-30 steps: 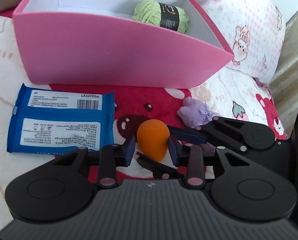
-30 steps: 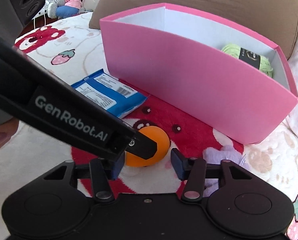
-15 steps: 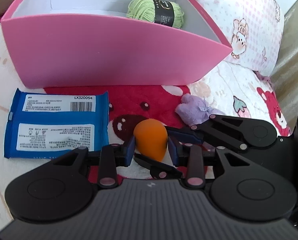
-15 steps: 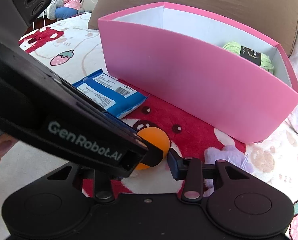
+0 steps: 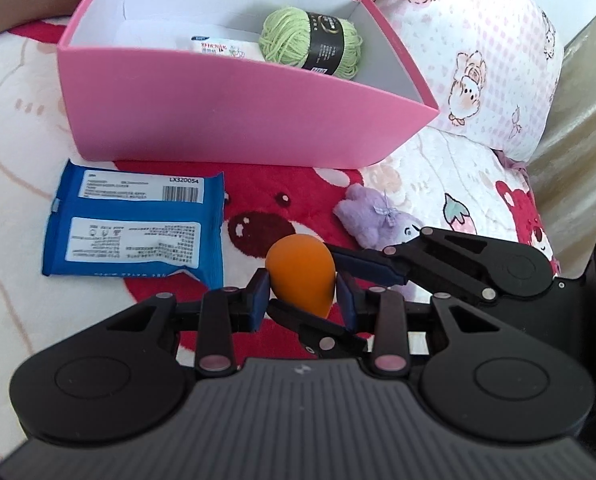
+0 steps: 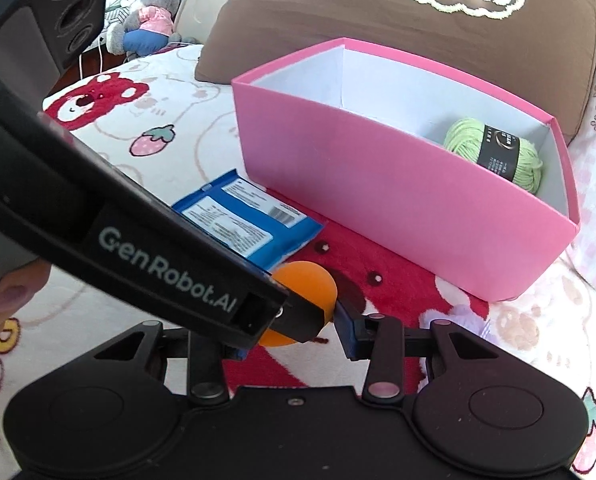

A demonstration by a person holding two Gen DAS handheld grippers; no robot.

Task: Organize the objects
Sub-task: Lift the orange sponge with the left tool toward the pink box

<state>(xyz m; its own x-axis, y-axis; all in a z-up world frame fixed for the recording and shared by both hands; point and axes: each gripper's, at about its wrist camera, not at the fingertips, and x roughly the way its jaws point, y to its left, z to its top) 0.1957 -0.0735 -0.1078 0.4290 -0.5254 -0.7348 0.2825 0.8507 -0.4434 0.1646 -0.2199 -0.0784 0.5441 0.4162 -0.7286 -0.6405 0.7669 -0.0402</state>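
My left gripper [image 5: 301,300] is shut on an orange egg-shaped sponge [image 5: 301,270] and holds it above the blanket. The sponge also shows in the right wrist view [image 6: 308,284]. My right gripper [image 6: 293,332] has its pads on either side of the same sponge; the left gripper's body hides its left pad. It shows in the left wrist view as black linkage [image 5: 378,268] beside the sponge. A pink box [image 5: 237,120] stands behind, holding green yarn [image 5: 310,42] and a white packet [image 5: 221,46]. A blue wipes pack [image 5: 133,226] lies left.
A small purple plush [image 5: 372,216] lies on the bear-print blanket right of the sponge. A pink patterned pillow [image 5: 478,52] is right of the box. A brown cushion [image 6: 398,24] stands behind the box. A speaker [image 6: 69,12] is at far left.
Both grippers have risen with the sponge between them, so the box now appears lower and its inside, with a white packet, is visible. The right gripper's pads have closed in on the sponge.
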